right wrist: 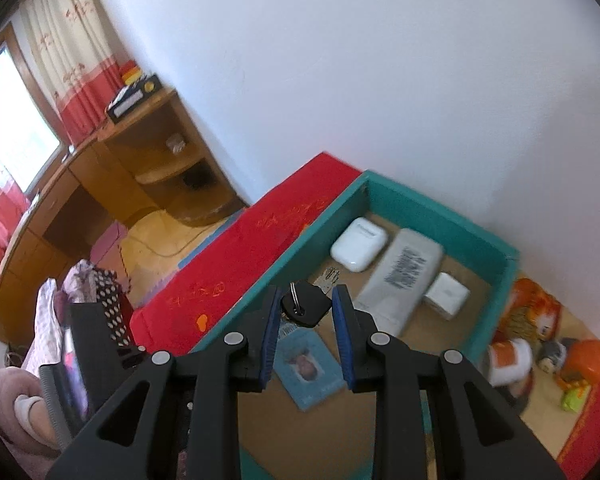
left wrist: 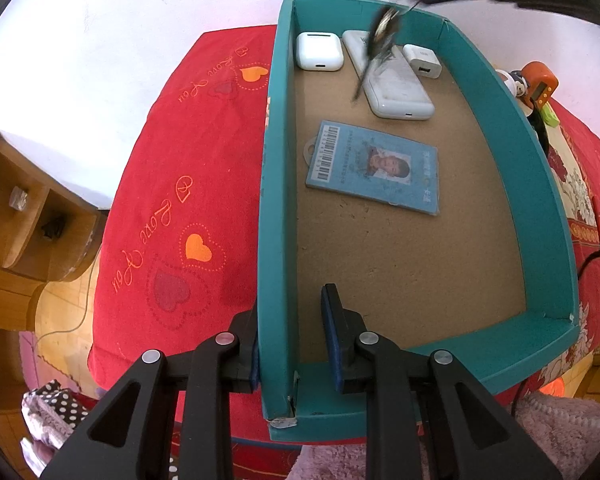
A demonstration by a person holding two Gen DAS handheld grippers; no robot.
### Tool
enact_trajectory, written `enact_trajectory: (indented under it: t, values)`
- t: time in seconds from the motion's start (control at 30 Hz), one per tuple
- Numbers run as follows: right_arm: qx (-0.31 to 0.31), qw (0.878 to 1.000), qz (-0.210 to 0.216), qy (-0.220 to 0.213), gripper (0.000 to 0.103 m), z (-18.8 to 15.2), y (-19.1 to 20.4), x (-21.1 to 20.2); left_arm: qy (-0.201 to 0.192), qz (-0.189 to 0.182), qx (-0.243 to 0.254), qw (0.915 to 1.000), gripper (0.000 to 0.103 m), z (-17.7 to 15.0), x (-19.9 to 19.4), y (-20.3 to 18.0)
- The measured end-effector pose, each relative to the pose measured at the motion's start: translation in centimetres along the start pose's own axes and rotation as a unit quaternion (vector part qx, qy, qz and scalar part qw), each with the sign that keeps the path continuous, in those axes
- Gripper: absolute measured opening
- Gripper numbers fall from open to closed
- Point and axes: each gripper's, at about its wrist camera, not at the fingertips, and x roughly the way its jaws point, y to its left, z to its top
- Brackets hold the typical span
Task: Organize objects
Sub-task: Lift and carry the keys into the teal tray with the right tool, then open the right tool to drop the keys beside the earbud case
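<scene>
The right gripper (right wrist: 305,312) pinches a black key (right wrist: 304,309) and holds it up over the teal box (left wrist: 512,152) on the red bed (left wrist: 180,184). The left gripper (left wrist: 294,340) has its fingers spread on both sides of the box's near wall, maybe not squeezing it. If the key is let go from this high, it could bounce onto the white power bank (left wrist: 392,84) or the ID card (left wrist: 374,166). The box might slide on the soft bed too.
</scene>
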Motion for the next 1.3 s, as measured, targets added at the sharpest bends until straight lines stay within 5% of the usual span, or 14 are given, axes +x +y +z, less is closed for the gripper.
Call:
enact_trajectory:
  t: [0.8, 1.3]
  values:
    - [-0.013, 0.996, -0.057, 0.061, 0.026, 1.4, -0.1, 9.2, -0.001, -0.003, 0.002, 1.0000, 0.024, 0.3, 0.0, 0.2]
    - [0.018, 0.999, -0.045, -0.003, 0.034, 1.4, -1.2, 1.5, -0.002, -0.005, 0.000, 1.0000, 0.024, 0.1, -0.2, 0.2]
